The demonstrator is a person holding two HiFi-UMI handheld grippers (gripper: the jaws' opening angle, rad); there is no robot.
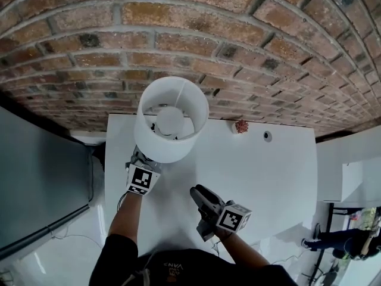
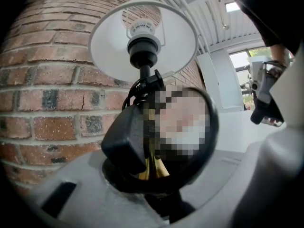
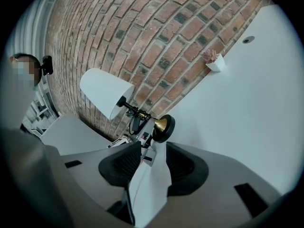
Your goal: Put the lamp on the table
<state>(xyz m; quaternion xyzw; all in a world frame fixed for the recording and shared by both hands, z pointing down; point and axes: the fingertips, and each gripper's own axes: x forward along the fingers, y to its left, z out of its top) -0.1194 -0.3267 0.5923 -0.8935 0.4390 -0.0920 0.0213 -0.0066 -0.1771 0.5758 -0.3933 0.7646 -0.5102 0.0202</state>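
Note:
The lamp has a white drum shade (image 1: 171, 119) and a round black and brass base (image 3: 164, 127). It hangs tilted in the air over the left part of the white table (image 1: 268, 177). My left gripper (image 1: 143, 158) is shut on it low down, near the base. In the left gripper view the base rim (image 2: 211, 127) and a black plug (image 2: 124, 137) with coiled cord sit right at that gripper's (image 2: 156, 175) jaws, with the shade (image 2: 109, 46) beyond. My right gripper (image 1: 199, 194) hovers open and empty over the table's near part; its pads (image 3: 123, 163) stand apart.
A brick wall (image 1: 238, 34) runs along the table's far edge. A small potted plant (image 1: 240, 126) and a round cable hole (image 1: 267, 136) lie near that wall. A dark panel (image 1: 36, 177) stands to the left. A person (image 1: 339, 240) stands beyond the table's right side.

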